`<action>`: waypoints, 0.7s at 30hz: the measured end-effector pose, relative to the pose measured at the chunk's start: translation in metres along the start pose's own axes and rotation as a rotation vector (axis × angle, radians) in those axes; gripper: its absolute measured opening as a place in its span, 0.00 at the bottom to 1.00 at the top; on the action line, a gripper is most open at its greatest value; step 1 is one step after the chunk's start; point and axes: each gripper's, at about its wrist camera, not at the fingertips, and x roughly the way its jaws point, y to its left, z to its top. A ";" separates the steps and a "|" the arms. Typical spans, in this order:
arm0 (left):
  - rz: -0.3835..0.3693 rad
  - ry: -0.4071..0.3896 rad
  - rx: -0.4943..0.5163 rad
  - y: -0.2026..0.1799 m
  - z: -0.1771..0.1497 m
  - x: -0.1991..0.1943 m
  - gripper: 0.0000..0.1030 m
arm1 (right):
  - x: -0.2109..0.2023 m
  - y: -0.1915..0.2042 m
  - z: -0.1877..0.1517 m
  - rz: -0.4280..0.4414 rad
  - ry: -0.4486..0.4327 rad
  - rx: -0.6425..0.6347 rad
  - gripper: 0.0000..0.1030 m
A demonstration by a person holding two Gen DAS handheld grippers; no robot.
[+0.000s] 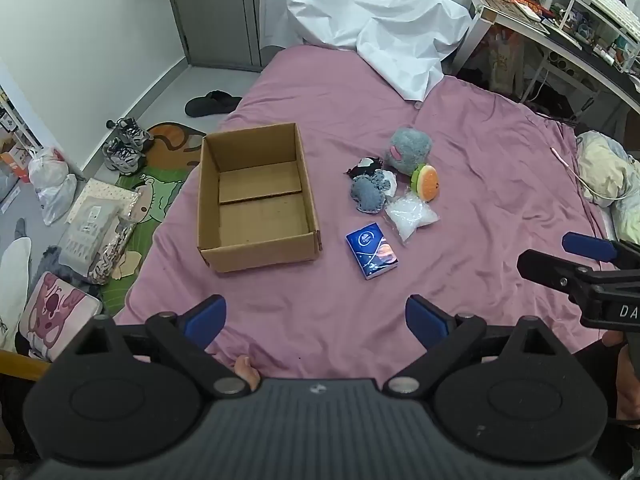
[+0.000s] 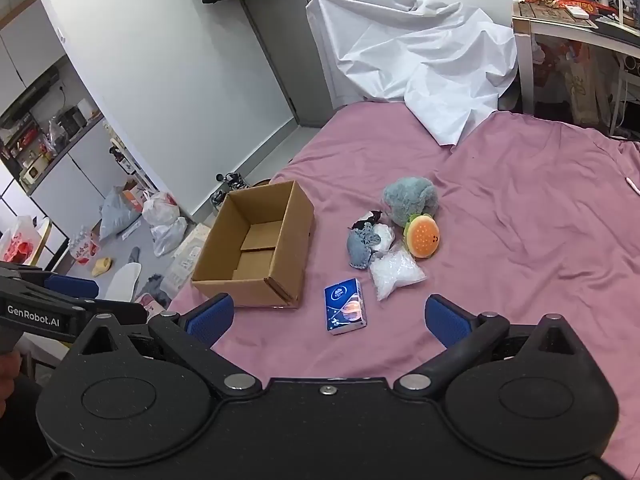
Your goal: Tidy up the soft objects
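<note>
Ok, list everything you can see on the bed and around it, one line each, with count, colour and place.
box: one, brown cardboard, open and empty, left on the bed
tissue pack: one, blue, nearest, right of the box
clear bag: one, white filling, just beyond the tissue pack
burger plush: one, orange and green, right end of the pile
grey plush: one, fluffy, farthest of the pile
blue-grey cloth: one, left side of the pile
bed sheet: one, pink
white sheet: one, crumpled, far end of the bed
sneakers: one pair, grey, floor left
left gripper: open, empty
right gripper: open, empty
</note>
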 end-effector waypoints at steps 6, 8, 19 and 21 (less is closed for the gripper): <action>-0.008 -0.006 0.003 -0.003 0.001 0.000 0.93 | 0.001 -0.001 0.000 0.000 0.004 0.006 1.00; -0.012 -0.010 0.006 -0.004 0.001 0.000 0.93 | 0.001 0.000 -0.001 0.001 0.004 0.009 1.00; -0.013 -0.007 -0.010 0.003 0.000 -0.002 0.93 | -0.001 0.001 -0.002 0.002 -0.002 0.028 1.00; -0.011 -0.007 -0.012 0.003 -0.001 -0.002 0.93 | -0.002 0.002 -0.003 0.003 -0.002 0.024 1.00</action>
